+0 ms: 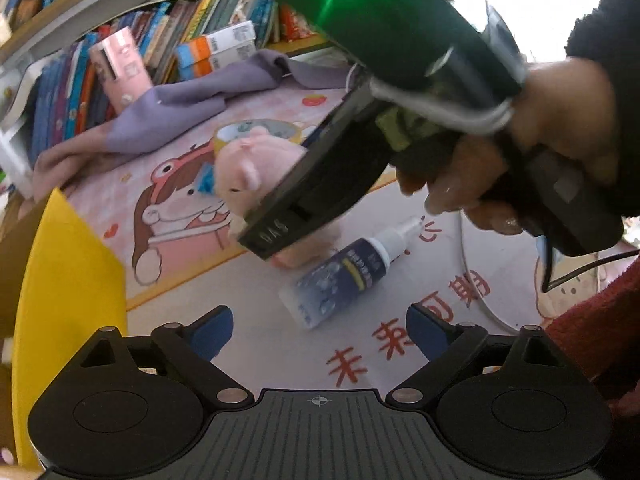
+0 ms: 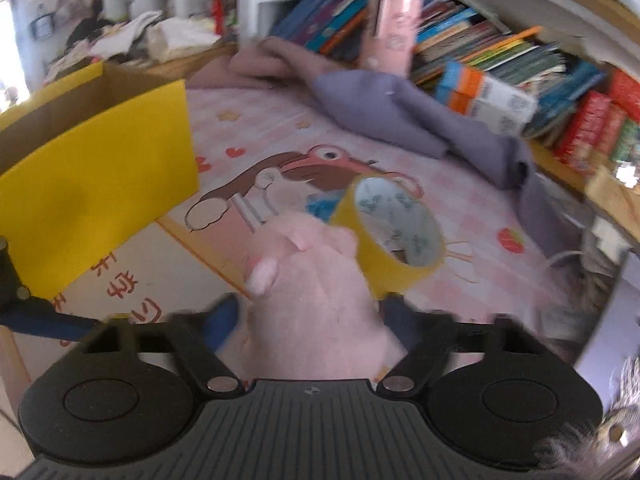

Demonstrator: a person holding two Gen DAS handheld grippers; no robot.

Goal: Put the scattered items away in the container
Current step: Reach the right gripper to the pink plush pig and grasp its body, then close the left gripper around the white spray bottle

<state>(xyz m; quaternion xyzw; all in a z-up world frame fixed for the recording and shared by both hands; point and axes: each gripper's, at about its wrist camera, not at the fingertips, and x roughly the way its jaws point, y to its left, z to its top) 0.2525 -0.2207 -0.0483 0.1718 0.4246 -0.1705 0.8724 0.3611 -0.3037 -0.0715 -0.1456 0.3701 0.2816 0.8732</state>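
Note:
My right gripper (image 2: 308, 320) is shut on a pink plush pig (image 2: 316, 296), which fills the space between its blue pads. In the left wrist view the pig (image 1: 256, 164) sits under the right gripper's black body (image 1: 320, 184). A yellow tape roll (image 2: 394, 232) lies on the mat just beyond the pig, also glimpsed behind it (image 1: 256, 130). A small blue dropper bottle (image 1: 340, 276) lies on the mat just ahead of my left gripper (image 1: 320, 332), which is open and empty. The yellow-walled cardboard box (image 2: 100, 176) stands at the left.
A purple cloth (image 2: 400, 116) lies crumpled at the back of the cartoon-print mat (image 2: 256, 128). Shelves of books (image 2: 500, 52), a pink carton (image 2: 392, 32) and an orange-white box (image 2: 488, 96) line the back. The box wall (image 1: 68, 304) is close on my left gripper's left.

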